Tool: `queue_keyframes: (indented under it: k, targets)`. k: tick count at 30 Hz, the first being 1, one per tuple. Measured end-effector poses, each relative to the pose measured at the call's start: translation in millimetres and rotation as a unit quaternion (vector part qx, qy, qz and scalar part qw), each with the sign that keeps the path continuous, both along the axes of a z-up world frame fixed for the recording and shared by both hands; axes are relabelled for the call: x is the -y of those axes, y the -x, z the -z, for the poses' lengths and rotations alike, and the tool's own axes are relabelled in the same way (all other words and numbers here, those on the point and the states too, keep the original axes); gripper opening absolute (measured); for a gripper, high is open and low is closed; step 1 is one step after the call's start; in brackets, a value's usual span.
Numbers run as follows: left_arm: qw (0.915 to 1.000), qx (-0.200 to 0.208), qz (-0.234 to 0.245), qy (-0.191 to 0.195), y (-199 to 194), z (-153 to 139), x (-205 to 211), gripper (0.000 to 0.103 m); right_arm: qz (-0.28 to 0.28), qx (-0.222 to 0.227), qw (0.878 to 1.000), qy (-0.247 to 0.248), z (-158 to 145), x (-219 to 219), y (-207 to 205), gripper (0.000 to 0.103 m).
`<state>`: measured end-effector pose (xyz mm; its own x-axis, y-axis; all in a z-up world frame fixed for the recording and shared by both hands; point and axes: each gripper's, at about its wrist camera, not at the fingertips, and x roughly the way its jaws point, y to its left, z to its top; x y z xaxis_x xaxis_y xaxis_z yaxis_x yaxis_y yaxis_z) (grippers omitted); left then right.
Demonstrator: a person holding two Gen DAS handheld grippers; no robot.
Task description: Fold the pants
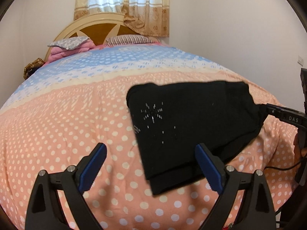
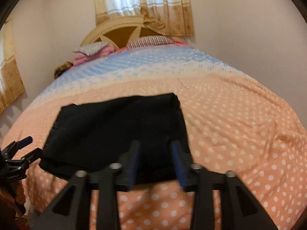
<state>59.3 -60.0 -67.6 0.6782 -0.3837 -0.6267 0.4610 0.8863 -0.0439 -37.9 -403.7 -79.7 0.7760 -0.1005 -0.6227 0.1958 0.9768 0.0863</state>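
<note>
While folded black pants lie on the bedspread, both hand-held grippers gape.

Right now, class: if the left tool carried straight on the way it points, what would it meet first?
Probably the bedspread: the open left tool aims down at bare polka-dot cover, with the folded black pants just off its right finger. Depth is unclear, so the pants' near corner might be brushed.

Black pants with a rhinestone motif lie folded, seemingly flat, on the bedspread.

Both wrist views close, sharing pants, bed
</note>
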Motion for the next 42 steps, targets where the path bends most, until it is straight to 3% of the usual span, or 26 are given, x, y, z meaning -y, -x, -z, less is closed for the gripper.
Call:
queue_keyframes:
  k: [4, 7, 11, 15, 19, 22, 26, 30, 32, 37, 40, 42]
  targets:
    - [0.9999, -0.009, 0.001, -0.013, -1.0, 6.8, 3.7, 0.096, -0.017, -0.03, 0.999, -0.018, 17.0, -0.7, -7.4, 0.044]
    - [0.9999, -0.01, 0.001, -0.01, -1.4, 7.4, 2.9, 0.096, -0.013, -0.024, 0.999, -0.017, 17.2, 4.2, -1.3, 0.018]
    - [0.9999, -0.011, -0.004, -0.009, -1.5, 6.7, 0.3, 0.096, -0.031, -0.035, 0.998, -0.042, 14.1, 13.7, -0.9, 0.008]
    - [0.9999, -0.006, -0.011, -0.004, -1.9, -1.0, -7.8, 0.096, -0.034, -0.04, 0.999, 0.001, 1.1, 22.4, 3.3, 0.007]
    - [0.9999, -0.001, -0.017, -0.004, -4.4, -5.1, -12.8, 0.096, -0.017, -0.067, 0.998, 0.001, 15.2, 36.8, -3.0, 0.007]
    - [0.9999, 0.004, -0.013, -0.008, -6.5, -9.0, -11.2, 0.096, -0.027, -0.054, 0.998, -0.009, 17.2, 38.3, -4.5, 0.009]
    - [0.9992, 0.03, -0.023, -0.013, -16.5, -21.5, -4.8, 0.096, -0.035, -0.06, 0.997, -0.017, 8.4, 41.9, 1.2, 0.022]
    - [0.9985, 0.019, -0.047, -0.021, -41.3, -16.8, 2.7, 0.096, 0.026, 0.002, 1.0, -0.017, -19.8, 47.0, 18.2, 0.022]
    - [0.998, 0.004, -0.054, -0.032, -48.9, -6.0, 5.6, 0.096, 0.014, 0.03, 0.999, -0.015, -32.5, 38.4, 17.0, 0.022]
    - [0.9953, -0.038, -0.081, -0.037, -38.0, 23.1, 1.3, 0.096, -0.035, 0.027, 0.999, 0.002, -30.2, 7.6, -21.3, 0.022]
    - [0.9937, -0.048, -0.102, -0.003, -26.1, 32.1, -10.0, 0.096, -0.028, -0.012, 0.999, -0.03, -4.4, 9.7, -63.8, 0.022]
    - [0.9931, -0.054, -0.104, -0.005, -24.5, 33.6, -9.6, 0.096, -0.011, -0.039, 0.997, -0.059, 15.4, 15.8, -84.1, 0.023]
